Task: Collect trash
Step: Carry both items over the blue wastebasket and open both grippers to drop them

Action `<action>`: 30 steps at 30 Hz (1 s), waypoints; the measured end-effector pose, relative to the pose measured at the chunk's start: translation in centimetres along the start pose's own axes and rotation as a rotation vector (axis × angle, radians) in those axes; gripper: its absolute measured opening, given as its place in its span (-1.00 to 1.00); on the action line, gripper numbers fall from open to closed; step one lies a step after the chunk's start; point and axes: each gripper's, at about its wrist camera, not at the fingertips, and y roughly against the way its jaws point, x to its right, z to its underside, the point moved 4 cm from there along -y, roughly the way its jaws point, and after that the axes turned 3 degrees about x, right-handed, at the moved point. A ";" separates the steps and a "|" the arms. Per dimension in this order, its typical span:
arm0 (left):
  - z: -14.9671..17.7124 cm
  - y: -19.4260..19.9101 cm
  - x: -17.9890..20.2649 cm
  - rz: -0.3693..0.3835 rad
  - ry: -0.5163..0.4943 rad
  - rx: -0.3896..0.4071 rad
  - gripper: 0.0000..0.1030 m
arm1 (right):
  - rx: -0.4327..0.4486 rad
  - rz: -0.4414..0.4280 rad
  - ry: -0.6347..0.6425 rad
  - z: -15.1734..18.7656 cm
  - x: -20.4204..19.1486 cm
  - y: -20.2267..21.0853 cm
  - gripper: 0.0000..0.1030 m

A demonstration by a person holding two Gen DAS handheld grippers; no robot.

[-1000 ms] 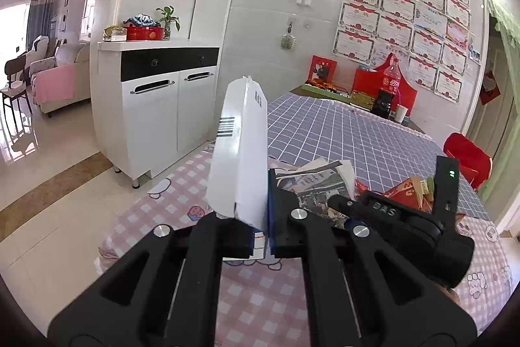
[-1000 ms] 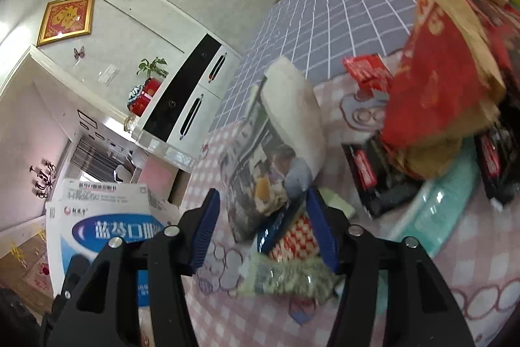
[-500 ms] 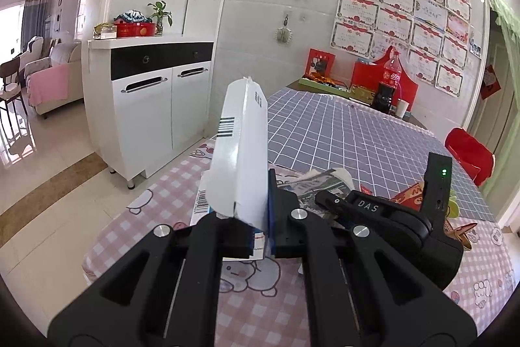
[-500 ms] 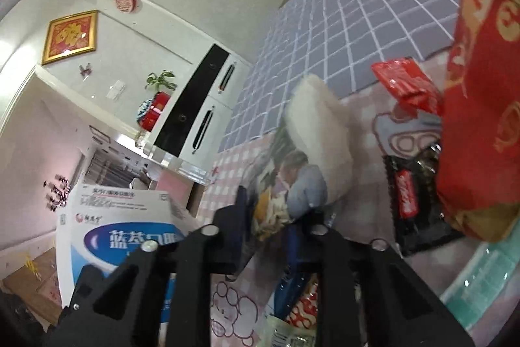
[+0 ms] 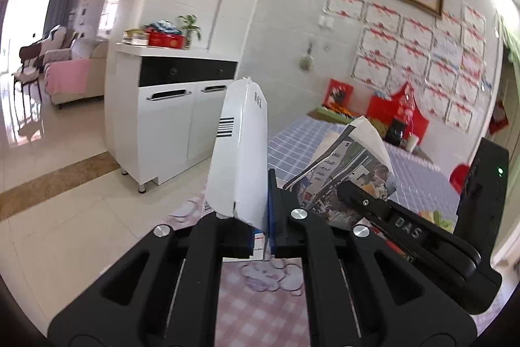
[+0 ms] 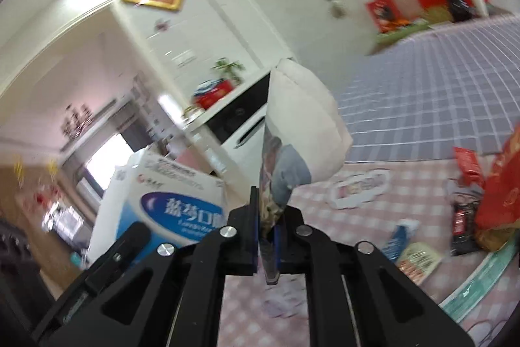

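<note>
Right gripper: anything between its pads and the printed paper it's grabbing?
Nothing visible. The right gripper has its jaws closing directly on the printed paper, whose lower edge sits between the pads. The left gripper separately holds the white box.

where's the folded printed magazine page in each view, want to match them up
Left wrist: folded printed magazine page right of centre, behind the white carton.
Right wrist: same page centre, upright, pinched in the closing right gripper.
Shared landmark: white cabinet with black drawer.
</note>
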 end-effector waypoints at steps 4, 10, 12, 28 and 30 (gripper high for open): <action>-0.6 2.9 -4.2 -0.070 0.039 0.022 -0.88 | -0.058 -0.086 0.068 1.8 -4.8 -0.4 -0.86; 0.4 6.7 -11.7 -0.210 0.094 0.012 -0.88 | -0.206 -0.207 0.164 7.6 -12.4 -3.7 -0.86; 1.2 7.6 -14.6 -0.261 0.121 -0.011 -0.88 | -0.251 -0.229 0.194 9.6 -14.3 -4.9 -0.85; 13.5 3.6 -33.3 -0.506 0.384 -0.364 -0.88 | -0.653 -0.188 0.425 28.3 -19.7 -16.2 -0.86; 14.8 2.5 -34.3 -0.503 0.405 -0.395 -0.88 | -0.688 -0.162 0.435 29.9 -18.8 -17.4 -0.86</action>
